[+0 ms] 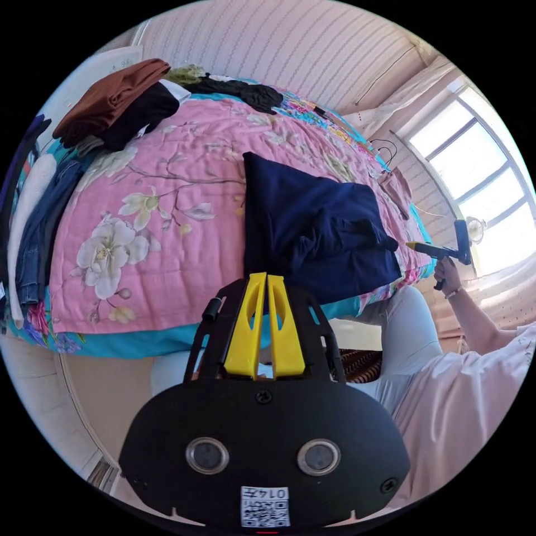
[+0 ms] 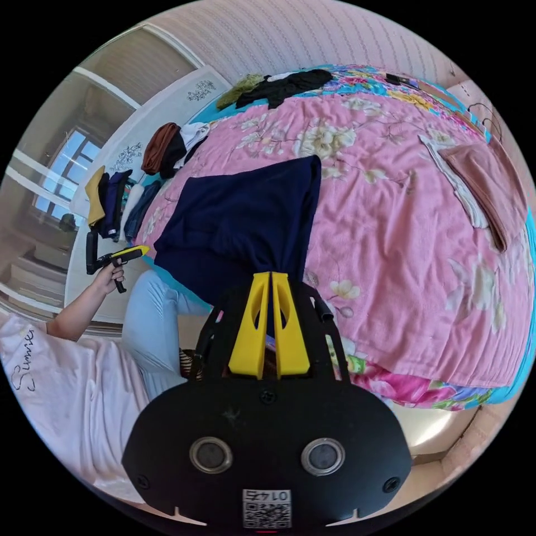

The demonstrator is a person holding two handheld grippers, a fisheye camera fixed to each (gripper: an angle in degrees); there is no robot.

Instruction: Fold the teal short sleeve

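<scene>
Both grippers grasp the shirt (image 2: 240,223) at the bed (image 2: 402,251) edge
Left gripper (image 1: 266,324) and right gripper (image 2: 270,326) jaws clenched on hem corners; fabric looks soft, light; grip edges.

Home bedroom, bed with pink floral quilt (image 1: 167,234), clothes piles (image 1: 117,103), sunlit window (image 1: 474,162)

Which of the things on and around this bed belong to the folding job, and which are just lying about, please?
Belonging to the job:
- dark navy short-sleeved garment, on the pink floral quilt
- left gripper, jaws closed at its edge
- right gripper, likewise

Lying about:
- rust-brown rolled cloth
- black crumpled garment
- folded brown cloth
- blue jeans
</scene>
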